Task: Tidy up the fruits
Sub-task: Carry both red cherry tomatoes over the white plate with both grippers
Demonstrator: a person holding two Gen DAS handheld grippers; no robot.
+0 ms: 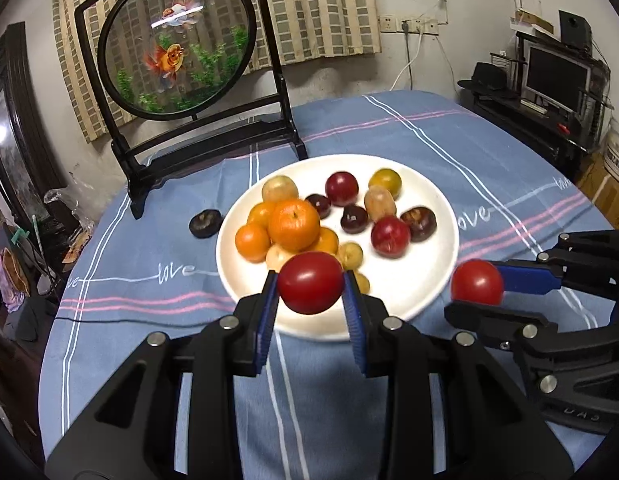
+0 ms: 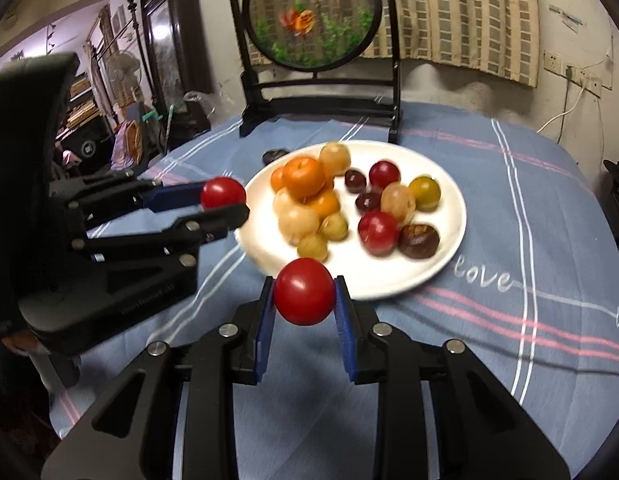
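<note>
A red tomato (image 1: 310, 282) is clamped between the blue pads of the left gripper (image 1: 310, 286), held in the air over the near rim of the white plate (image 1: 437, 288). To the right in the same view, the right gripper (image 1: 479, 286) is seen from the side, a second red tomato (image 1: 477, 282) pinched in it just off the plate's right edge. A dark chestnut-like fruit (image 1: 205, 223) lies on the cloth touching nothing, just left of the plate; in the right wrist view it is only a dark sliver behind the plate's far-left rim. A monitor (image 1: 557, 76) and a black hat (image 1: 487, 78) on a dark stand at the far right are shown only by the left wrist view. A standing fan (image 2: 123, 72) and a cluttered side room at the far left are shown only by the right wrist view.

Both grippers are tilted downward toward the plate, side by side and apart, each set of fingers closed tightly on its tomato.

On the plate, oranges (image 1: 293, 230) are heaped at the left, with red plums (image 1: 390, 236), dark chestnuts (image 1: 418, 223) and pale yellowish fruits (image 1: 279, 189) spread to the right and near side. The round table is covered by a blue cloth (image 1: 149, 248) with white and pink stripes and the word "love". A black-framed round goldfish screen (image 1: 177, 40) stands at the far side, before a checked curtain (image 1: 321, 8).
</note>
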